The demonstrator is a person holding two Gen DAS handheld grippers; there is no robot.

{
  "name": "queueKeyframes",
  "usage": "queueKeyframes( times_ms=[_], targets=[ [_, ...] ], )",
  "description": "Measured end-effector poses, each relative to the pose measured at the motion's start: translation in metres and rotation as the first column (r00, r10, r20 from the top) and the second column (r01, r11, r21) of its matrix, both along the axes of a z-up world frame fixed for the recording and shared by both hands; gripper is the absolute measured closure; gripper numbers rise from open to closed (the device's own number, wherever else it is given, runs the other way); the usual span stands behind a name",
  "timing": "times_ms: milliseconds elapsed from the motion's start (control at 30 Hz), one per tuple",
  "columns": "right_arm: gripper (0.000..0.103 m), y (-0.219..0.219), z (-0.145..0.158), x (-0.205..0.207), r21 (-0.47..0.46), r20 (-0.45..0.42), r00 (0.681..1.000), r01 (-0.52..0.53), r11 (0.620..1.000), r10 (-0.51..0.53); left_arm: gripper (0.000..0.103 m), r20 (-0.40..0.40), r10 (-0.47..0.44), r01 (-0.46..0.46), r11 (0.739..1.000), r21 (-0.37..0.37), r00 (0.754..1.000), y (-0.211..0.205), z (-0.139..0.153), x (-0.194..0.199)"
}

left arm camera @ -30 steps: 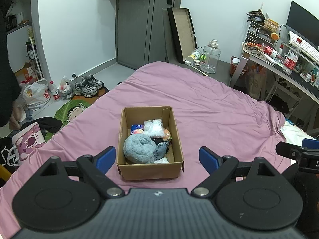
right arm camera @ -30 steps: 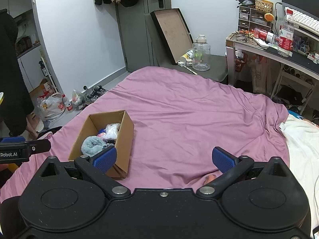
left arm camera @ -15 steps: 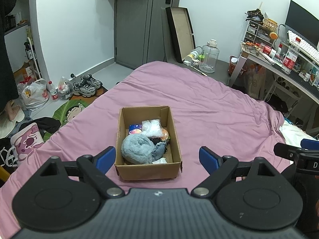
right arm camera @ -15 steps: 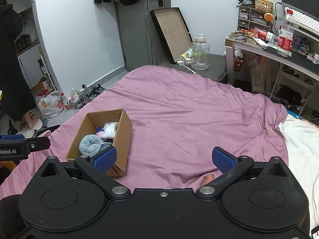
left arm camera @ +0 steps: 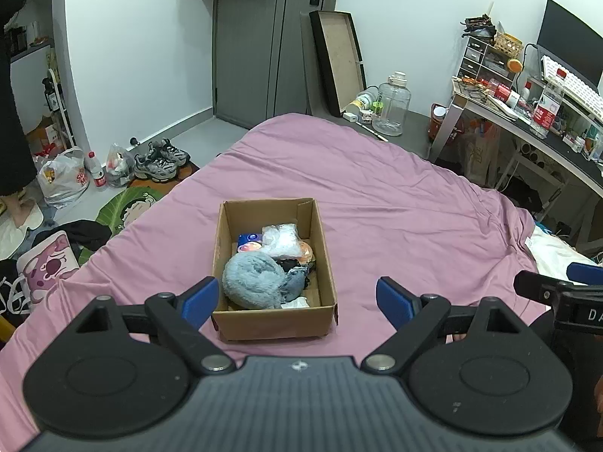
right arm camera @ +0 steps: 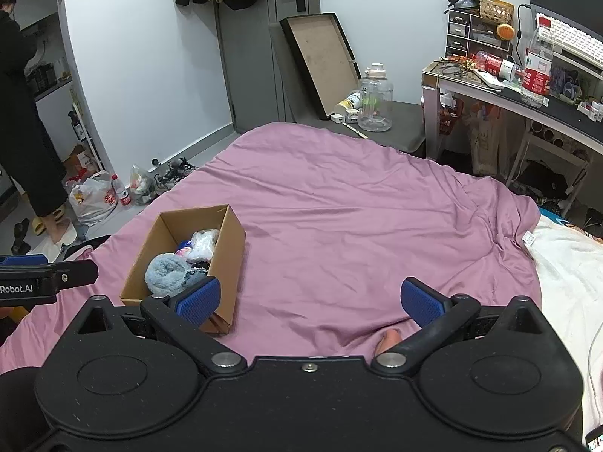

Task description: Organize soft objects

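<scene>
Both tools (left arm camera: 297, 303) (right arm camera: 311, 301) still spread, empty; cardboard box (left arm camera: 275, 324) unmoved.

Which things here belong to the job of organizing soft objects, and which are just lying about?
Part of the job:
box
fluffy blue bundle
white bag
left claw, open
right claw, open

Just lying about:
sneakers
water jug
shopping bag
keyboard
</scene>
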State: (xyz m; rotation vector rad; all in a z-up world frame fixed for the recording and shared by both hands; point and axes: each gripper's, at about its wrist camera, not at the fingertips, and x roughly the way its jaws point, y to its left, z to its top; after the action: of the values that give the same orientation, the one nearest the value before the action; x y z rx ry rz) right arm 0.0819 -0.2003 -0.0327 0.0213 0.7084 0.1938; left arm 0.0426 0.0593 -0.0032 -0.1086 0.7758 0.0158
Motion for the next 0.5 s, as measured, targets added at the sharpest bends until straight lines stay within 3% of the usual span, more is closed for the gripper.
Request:
queueKeyframes(
  times_ms=[500],
  targets=[
    [0.0, -0.0014, -0.0014, 0.0012, 0.0, -0.005, 1.0, 0.006, 1.0, -0.006, 0.014, 0.0, -0.001, 0.001, 1.0, 0.005, 1.0, -0.002, -0.0004, 0.0]
  ],
)
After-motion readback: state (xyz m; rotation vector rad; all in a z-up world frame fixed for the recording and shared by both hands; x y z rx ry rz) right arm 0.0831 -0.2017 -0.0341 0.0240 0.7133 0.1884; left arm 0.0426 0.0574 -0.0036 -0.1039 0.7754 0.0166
